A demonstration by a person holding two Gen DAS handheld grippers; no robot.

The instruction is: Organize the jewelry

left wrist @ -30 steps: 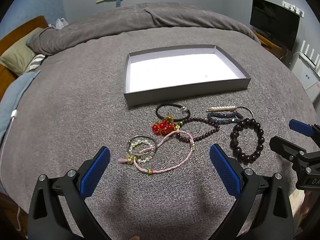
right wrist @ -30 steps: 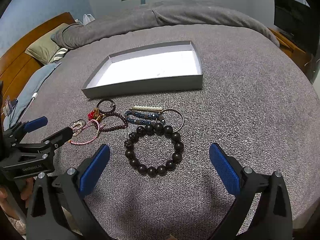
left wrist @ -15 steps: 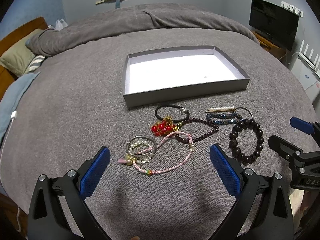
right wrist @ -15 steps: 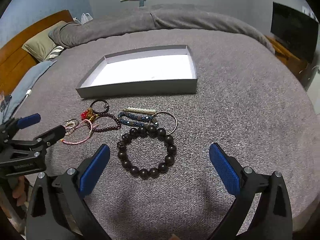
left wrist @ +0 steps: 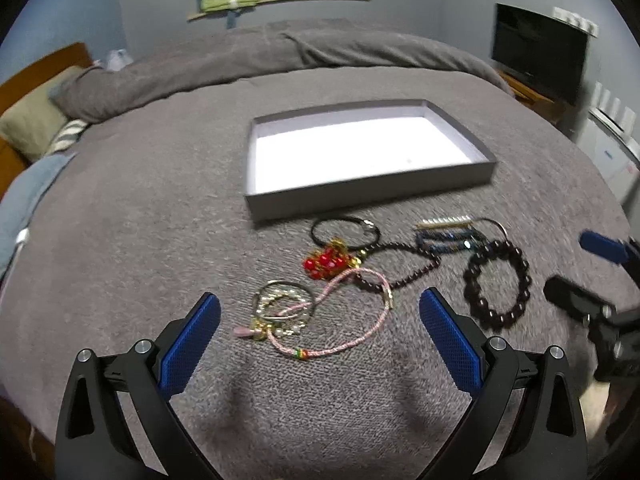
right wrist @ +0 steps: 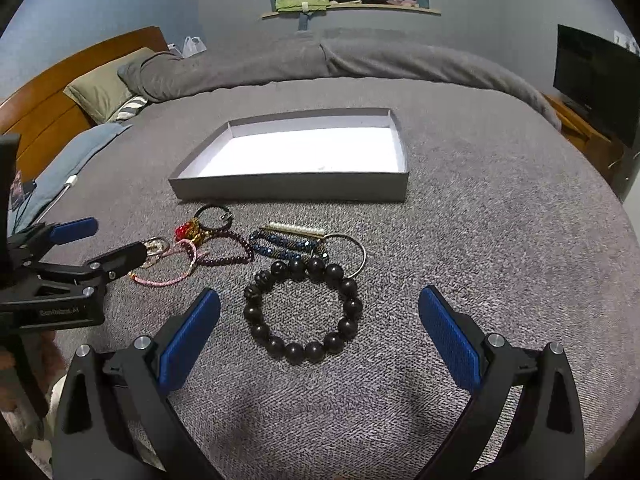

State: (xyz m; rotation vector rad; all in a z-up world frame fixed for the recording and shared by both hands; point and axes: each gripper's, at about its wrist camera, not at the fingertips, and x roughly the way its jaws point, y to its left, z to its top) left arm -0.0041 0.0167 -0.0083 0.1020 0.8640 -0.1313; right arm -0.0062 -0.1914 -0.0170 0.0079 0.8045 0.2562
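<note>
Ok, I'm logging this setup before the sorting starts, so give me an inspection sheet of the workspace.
Surface: grey bedspread, bare around the items.
Job's things: grey tray, nothing in it; black bead bracelet, blue bead bracelet, pink cord bracelet, red bead charm lie before it.
Clutter: nothing seen.
Grippers: left gripper and right gripper open, holding nothing.
Cables: white cable at bed edge.
Surroundings: pillow, television, shelf.

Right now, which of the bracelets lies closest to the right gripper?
The bracelet of large dark round beads. It lies just ahead of the open right gripper, between its fingers, while the pink cord bracelet and the others lie farther left or nearer the tray.
</note>
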